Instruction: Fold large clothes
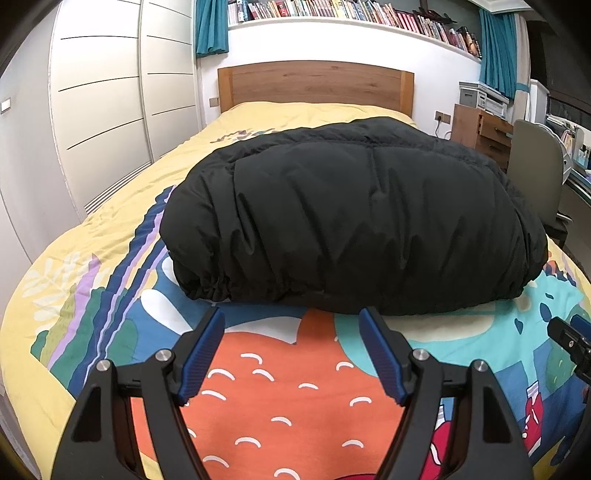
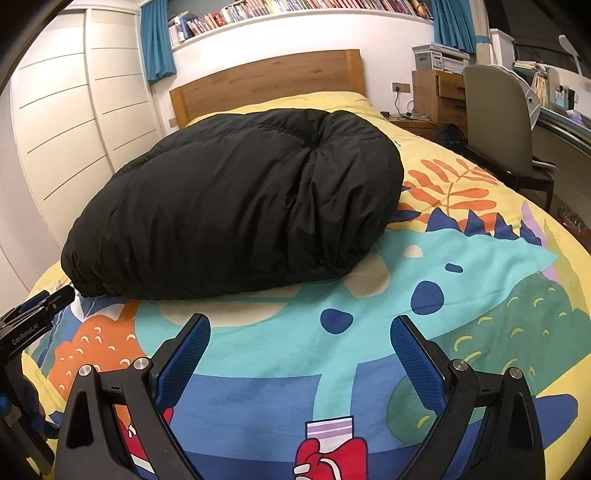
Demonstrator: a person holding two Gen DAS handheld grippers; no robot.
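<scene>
Bedroom setting: a bed with a wooden headboard [image 1: 314,86] carries a yellow quilt with a bright cartoon print [image 1: 280,402], and a white sliding wardrobe [image 1: 110,110] runs along its left side. Above the headboard sits a long shelf of books [image 1: 354,14], cut off by the top frame edge. A grey desk chair [image 2: 495,118] and a wooden drawer unit [image 2: 437,96] stand off the right side of the bed.

A folded black padded coat [image 1: 354,218] lies in a thick bundle on the middle of the quilt. Its underside and inner layers are hidden; sleeves, collar and any hood cannot be made out. The gathered elastic hem faces the near end of the bed. The long axis of the bundle runs across the bed, left to right.

Bare quilt surrounds the bundle on all sides, widest on the right and at the near end.

The left gripper [image 1: 291,325] hangs over the orange patch just short of the hem, jaws spread apart and holding nothing. The right gripper [image 2: 301,332] hangs over the turquoise patch near the bundle's right corner, jaws likewise spread and holding nothing. Each gripper's body is cut off by the bottom frame edge.
</scene>
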